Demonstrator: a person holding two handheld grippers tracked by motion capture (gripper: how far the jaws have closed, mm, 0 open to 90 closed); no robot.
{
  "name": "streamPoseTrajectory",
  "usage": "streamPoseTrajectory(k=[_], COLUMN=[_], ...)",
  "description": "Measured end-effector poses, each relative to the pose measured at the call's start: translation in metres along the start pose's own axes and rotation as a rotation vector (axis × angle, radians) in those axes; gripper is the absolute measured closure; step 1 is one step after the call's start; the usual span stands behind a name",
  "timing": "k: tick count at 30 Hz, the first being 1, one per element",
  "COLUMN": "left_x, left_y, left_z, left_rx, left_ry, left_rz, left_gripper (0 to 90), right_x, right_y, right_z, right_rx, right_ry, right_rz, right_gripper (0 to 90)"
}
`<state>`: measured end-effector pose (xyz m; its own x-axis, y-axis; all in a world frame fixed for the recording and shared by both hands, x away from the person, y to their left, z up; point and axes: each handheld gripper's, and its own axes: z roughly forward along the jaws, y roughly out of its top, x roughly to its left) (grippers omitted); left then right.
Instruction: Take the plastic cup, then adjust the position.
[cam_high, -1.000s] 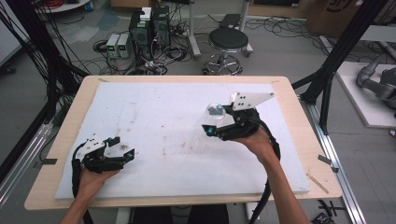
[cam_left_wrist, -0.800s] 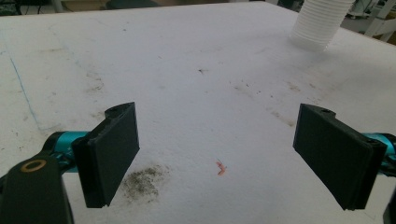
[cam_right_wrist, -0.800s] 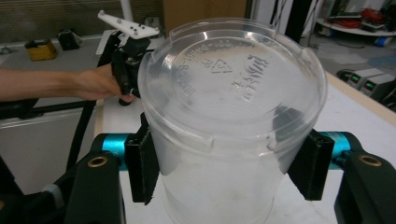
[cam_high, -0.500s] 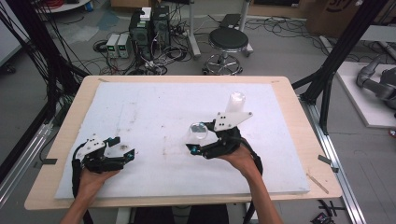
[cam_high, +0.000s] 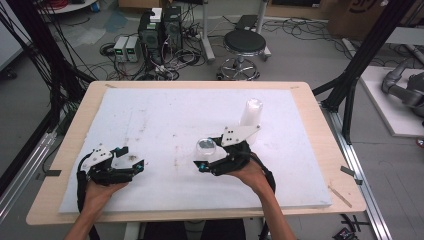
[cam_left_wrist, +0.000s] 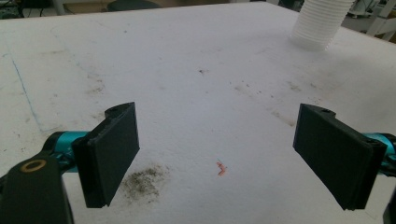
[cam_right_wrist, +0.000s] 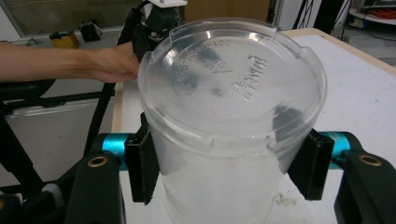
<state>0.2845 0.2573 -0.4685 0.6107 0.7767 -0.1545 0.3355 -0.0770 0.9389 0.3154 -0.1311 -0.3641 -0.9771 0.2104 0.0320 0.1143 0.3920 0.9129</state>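
My right gripper is shut on a clear plastic cup, held bottom-up just over the white mat near the middle front. In the right gripper view the cup sits between both black pads, which press on its sides, and its embossed base faces the camera. A stack of white cups stands upright behind and to the right of that hand. My left gripper rests low at the front left, open, with bare mat between its jaws. The cup stack shows far off in the left gripper view.
The white mat covers a wooden table and has some dirty smudges. Beyond the table stand a stool and computer boxes with cables on the floor. Black frame posts rise at the right.
My right gripper has carried the clear cup left, down and nearer the front, away from the white stack, which now stands uncovered. The left gripper has kept still.
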Motion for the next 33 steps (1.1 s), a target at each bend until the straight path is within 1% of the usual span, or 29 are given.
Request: streamPoseTrajectory(k=[2,13,14,15,17,18,21,22,23,25,27,29,30,31,33], left_x=[0.000,0.000,0.000,0.001,0.002,0.002,0.001,0.000,-0.001,-0.005,-0.009,-0.015,-0.019,-0.023,-0.030], left_y=[0.000,0.000,0.000,0.000,0.000,0.000,0.003,0.006,0.008,0.013,0.019,0.024,0.026,0.029,0.034], left_z=[0.000,-0.001,-0.001,-0.001,-0.001,-0.001,-0.001,-0.001,-0.001,-0.002,-0.002,0.000,0.000,0.002,0.005], left_rx=[0.000,-0.011,-0.012,-0.012,-0.009,-0.009,-0.019,-0.023,-0.028,-0.047,-0.060,-0.072,-0.075,-0.085,-0.100], left_ry=[0.000,-0.009,-0.013,-0.019,-0.029,-0.038,-0.081,-0.096,-0.114,-0.160,-0.201,-0.258,-0.287,-0.316,-0.367], left_rz=[0.002,0.000,-0.001,-0.002,-0.001,0.002,0.009,0.022,0.034,0.048,0.064,0.083,0.090,0.098,0.109], left_gripper=[14.2,14.2,14.3,14.3,14.3,14.5,14.6,14.6,14.6,14.6,14.6,14.6,14.5,14.5,14.5], right_x=[-0.001,-0.006,-0.006,-0.006,-0.008,-0.008,-0.011,-0.011,-0.011,-0.011,-0.010,-0.010,-0.009,-0.009,-0.009], right_y=[-0.001,-0.002,-0.003,-0.003,-0.004,-0.005,-0.006,-0.006,-0.006,-0.005,-0.005,-0.005,-0.004,-0.004,-0.004], right_z=[0.000,-0.004,-0.004,-0.004,-0.005,-0.005,-0.007,-0.009,-0.009,-0.011,-0.012,-0.012,-0.012,-0.012,-0.011], right_rx=[0.002,-0.011,-0.011,-0.011,-0.018,-0.021,-0.049,-0.074,-0.074,-0.103,-0.110,-0.123,-0.136,-0.136,-0.163], right_ry=[0.000,-0.008,-0.011,-0.012,-0.014,-0.007,0.005,0.014,0.014,0.029,0.034,0.041,0.054,0.054,0.076], right_rz=[0.012,0.020,0.019,0.029,0.024,0.033,0.047,0.061,0.061,0.059,0.060,0.059,0.066,0.066,0.067], right_gripper=[36.3,36.4,36.5,36.5,36.5,36.6,37.2,37.3,37.3,37.3,37.3,37.3,37.2,37.2,37.2])
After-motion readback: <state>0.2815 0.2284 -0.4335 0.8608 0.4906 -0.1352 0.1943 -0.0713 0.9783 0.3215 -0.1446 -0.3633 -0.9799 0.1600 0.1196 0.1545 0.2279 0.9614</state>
